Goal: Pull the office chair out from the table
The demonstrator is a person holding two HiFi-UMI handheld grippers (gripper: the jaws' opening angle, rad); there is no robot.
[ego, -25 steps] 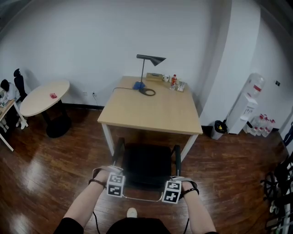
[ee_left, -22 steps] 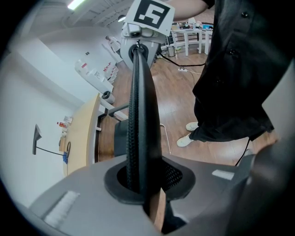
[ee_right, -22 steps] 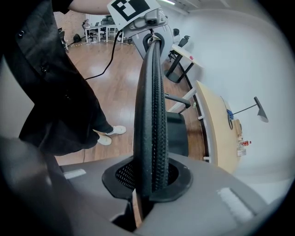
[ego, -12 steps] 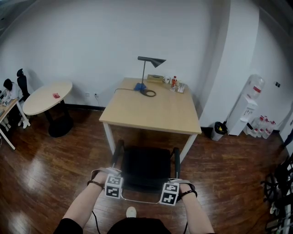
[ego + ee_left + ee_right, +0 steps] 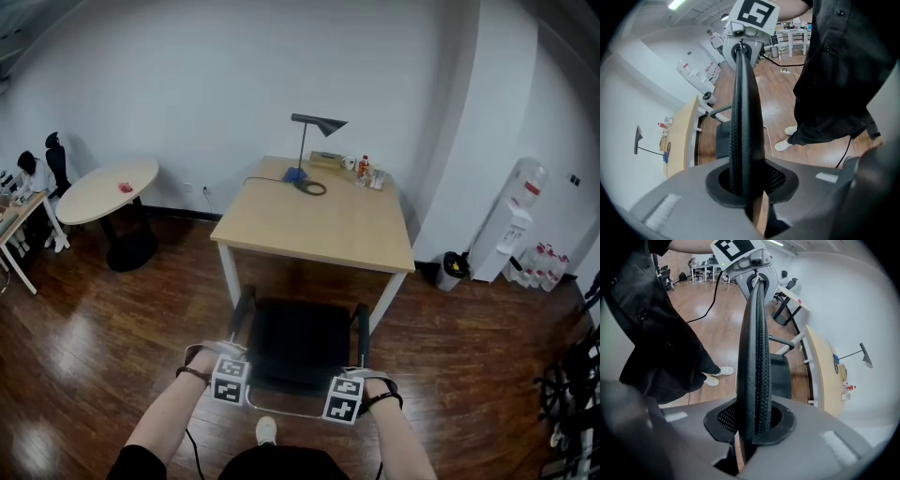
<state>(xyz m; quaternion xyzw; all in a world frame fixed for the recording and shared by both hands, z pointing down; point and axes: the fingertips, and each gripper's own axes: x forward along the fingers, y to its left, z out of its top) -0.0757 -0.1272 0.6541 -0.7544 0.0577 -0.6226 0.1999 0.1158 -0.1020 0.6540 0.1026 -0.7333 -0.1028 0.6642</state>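
Thing: the office chair (image 5: 300, 339) is sitting at the lower centre of the head view, facing the counter (image 5: 319, 225). Its armrests (image 5: 242, 314) are reaching toward the counter's near edge, and the seat is showing mostly clear of that edge.
Weight: I am judging it moderate, too much to lift by a pinch but fine to drag. The base is hiding under the seat, so I cannot tell about wheels.
Stiffness: the backrest (image 5: 743, 117) is looking like mesh stretched on a thin, hard rim. The rim is likely taking a pull without flexing, while the mesh alone would be giving.
Slip: the ribbed edge is offering decent purchase. The glossy wooden floor (image 5: 94, 347) is probably letting the chair slide easily.
Where to hold: the backrest's top rim, one grip toward each end, so the seat is not swivelling. A high pull risks tipping it, so a level, even draw is suiting best.
Left hand-held gripper (image 5: 745, 187): its jaws are standing only narrowly apart, clamping the rim edge-on. It is showing just left of bottom centre in the head view.
Right hand-held gripper (image 5: 750, 427): its jaws are likewise nearly closed, pinching the same rim toward its other end. It is holding nothing else.
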